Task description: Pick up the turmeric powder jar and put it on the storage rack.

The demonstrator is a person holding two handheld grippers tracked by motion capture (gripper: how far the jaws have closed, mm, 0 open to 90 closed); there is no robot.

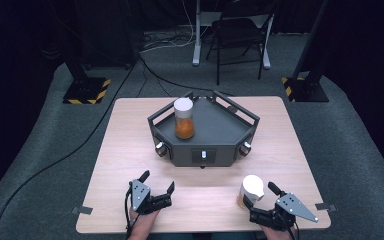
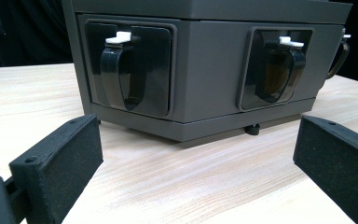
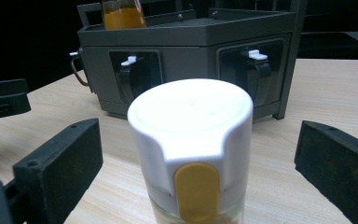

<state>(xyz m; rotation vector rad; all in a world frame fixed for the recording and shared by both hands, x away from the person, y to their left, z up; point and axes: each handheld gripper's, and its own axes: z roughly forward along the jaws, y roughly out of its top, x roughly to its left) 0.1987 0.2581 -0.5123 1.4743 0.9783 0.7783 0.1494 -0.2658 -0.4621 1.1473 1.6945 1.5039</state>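
**Jar between my right jaws, not gripped**

The jar (image 1: 251,191) stands upright at the lower right of the high view, near the table's (image 1: 110,165) front edge. My right gripper (image 1: 261,196) is spread wide around it; in the right gripper view the white lid with its yellow tab (image 3: 195,191) fills the lower middle, with bare wood on both sides between jar (image 3: 193,154) and jaws, so nothing is clasped.

Beyond the jar, in mid-frame, sits the grey rack (image 1: 215,131), well apart from it, with open tabletop between. A second jar (image 1: 184,119) of orange powder stands on the rack's upper left part; the right gripper view catches just its orange base (image 3: 123,15) at the top edge.

My left gripper (image 1: 157,182), at lower left of the high view, is released too, jaws wide over bare wood. Its view faces two of the rack's dark latches (image 2: 121,70) with white tabs, and shows a small foot (image 2: 252,129) beneath the rack. The right gripper view shows my left gripper (image 3: 2,99) at its left edge.
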